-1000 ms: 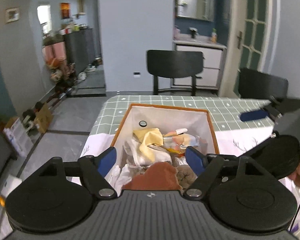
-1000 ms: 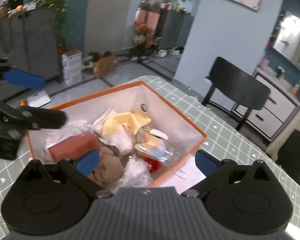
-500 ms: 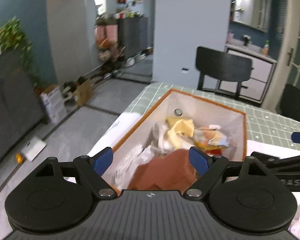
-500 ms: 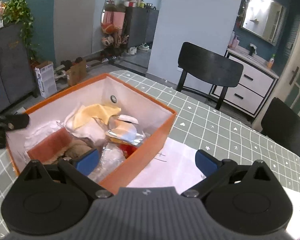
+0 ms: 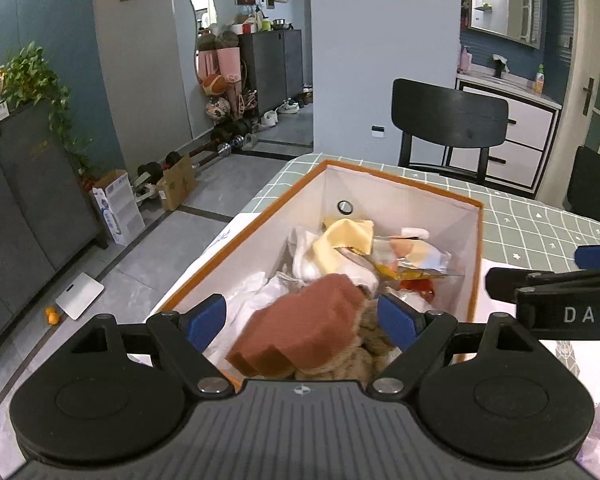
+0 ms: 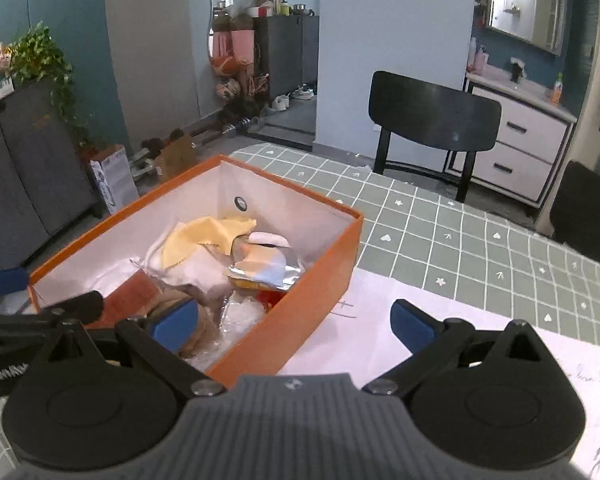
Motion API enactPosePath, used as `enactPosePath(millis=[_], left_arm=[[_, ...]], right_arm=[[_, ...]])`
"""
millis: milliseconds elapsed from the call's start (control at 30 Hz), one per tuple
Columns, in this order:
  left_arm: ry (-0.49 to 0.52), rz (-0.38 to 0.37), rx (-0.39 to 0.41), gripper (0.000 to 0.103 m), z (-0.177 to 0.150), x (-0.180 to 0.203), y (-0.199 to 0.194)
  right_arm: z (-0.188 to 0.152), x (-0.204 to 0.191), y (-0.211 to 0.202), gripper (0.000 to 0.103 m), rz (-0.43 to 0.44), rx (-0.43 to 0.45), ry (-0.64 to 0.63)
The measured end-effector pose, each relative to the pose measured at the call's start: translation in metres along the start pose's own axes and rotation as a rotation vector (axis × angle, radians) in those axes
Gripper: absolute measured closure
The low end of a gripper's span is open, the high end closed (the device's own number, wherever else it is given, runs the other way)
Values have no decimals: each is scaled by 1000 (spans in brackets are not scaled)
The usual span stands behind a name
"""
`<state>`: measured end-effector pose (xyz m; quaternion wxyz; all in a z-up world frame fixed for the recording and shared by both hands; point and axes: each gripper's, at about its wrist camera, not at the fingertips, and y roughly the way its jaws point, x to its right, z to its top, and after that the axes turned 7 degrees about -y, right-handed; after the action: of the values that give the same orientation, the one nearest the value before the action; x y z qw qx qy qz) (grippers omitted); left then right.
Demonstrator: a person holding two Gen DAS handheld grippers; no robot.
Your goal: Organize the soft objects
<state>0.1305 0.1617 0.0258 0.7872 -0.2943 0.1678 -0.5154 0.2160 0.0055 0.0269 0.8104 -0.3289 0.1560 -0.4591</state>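
Note:
An orange box with white inside stands on the green checked table. It holds soft things: a yellow cloth, white cloths, a rust-brown sponge, a brown furry piece and foil packets. My left gripper is open just above the box's near end, its fingers either side of the sponge. My right gripper is open and empty over the box's right wall. It also shows in the left wrist view.
White paper sheets lie on the table right of the box. Black chairs stand at the far side and far right. The table's left edge drops to a grey floor with a dark cabinet, cartons and dumbbells.
Both grippers have drawn back and swung left, so the box sits lower and nearer in both views. The right gripper has shifted from over the box's middle to its right wall. Both stay open.

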Motion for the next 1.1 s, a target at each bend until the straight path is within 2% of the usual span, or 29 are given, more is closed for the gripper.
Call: enactPosePath(millis=[267, 667, 1100], left_arm=[[7, 42, 11, 3, 0, 4, -2], [4, 39, -12, 3, -1, 1, -2], [14, 44, -1, 3, -1, 5, -6]], right_arm=[[-3, 5, 4, 3, 14, -17, 18], [-4, -2, 3, 3, -5, -14, -22], [-4, 0, -1, 3, -14, -3, -30]])
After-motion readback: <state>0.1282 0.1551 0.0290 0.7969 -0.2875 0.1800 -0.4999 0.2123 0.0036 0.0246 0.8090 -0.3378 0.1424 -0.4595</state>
